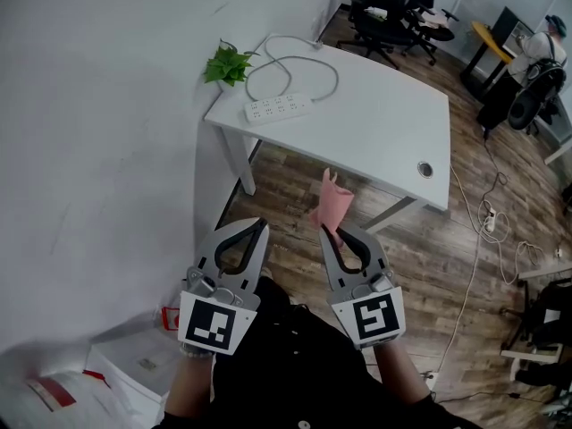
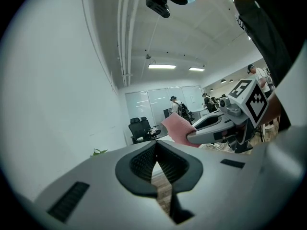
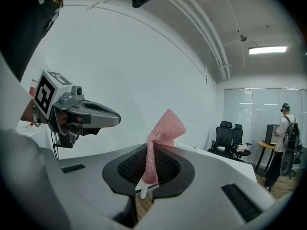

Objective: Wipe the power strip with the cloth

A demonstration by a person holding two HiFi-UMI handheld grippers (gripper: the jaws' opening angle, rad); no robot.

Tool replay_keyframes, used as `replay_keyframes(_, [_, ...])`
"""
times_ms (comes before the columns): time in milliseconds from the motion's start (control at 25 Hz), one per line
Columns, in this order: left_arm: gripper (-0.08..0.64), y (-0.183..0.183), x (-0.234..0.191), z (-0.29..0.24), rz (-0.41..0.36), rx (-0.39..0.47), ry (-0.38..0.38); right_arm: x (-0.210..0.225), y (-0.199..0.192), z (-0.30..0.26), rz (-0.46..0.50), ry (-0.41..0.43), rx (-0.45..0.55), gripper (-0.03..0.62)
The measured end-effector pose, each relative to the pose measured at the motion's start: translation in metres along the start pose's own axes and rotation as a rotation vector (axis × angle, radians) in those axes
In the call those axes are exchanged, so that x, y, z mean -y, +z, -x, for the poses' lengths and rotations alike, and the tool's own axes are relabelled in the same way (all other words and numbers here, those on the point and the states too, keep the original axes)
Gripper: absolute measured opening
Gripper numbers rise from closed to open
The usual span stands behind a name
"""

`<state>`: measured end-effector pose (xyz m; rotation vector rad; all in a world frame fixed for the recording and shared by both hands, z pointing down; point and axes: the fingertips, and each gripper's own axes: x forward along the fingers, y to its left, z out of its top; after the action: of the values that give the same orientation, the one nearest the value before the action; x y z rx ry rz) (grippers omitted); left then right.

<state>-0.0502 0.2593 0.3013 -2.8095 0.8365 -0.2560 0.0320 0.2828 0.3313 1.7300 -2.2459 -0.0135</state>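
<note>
At the far left a white wall (image 1: pixel 98 150) fills the head view. Against it, at the far left corner of the white desk (image 1: pixel 384 123), stands a small green plant (image 1: pixel 228 63). Just beside the plant, near the left edge of the desk, the white power strip (image 1: pixel 279 108) lies flat with its sockets facing up. Its white cable (image 1: pixel 299 61) makes a loop on the desk behind it and goes to the far edge. Nothing touches the power strip.

Lower in the view, well apart from the desk and above the wooden floor (image 1: pixel 295 186), the left gripper (image 1: pixel 260 225) is held out in front of the person. Its fingers are together, tip against tip, and its own view shows nothing between them.

Just to the right of it is the right gripper (image 1: pixel 339 230), at about the same height. Its fingers are clamped on the pink cloth (image 1: pixel 331 202). The cloth is pinched at its lower part, and the rest stands up above the fingertips in a loose, folded point. The cloth is in the air and does not touch the desk or the power strip.

Further right, the desk has a round cable hole (image 1: pixel 424 169) near its right front corner. Behind the desk stand black office chairs (image 1: pixel 393 12), and at the upper right edge there is a person (image 1: pixel 541 47).
</note>
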Motion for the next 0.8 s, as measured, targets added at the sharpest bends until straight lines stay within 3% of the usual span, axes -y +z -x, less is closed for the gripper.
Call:
replay_keyframes(320, [0.014,-0.007,-0.020,-0.017,0.005,0.001,0.014,0.009,0.001,-0.022,0.018,0.008,-0.004,0.048])
replay_keyframes(800, [0.014,-0.017,-0.082,-0.095,0.016,0.005,-0.016,0.064,0.009,-0.096,0.021,-0.034,-0.035,0.048])
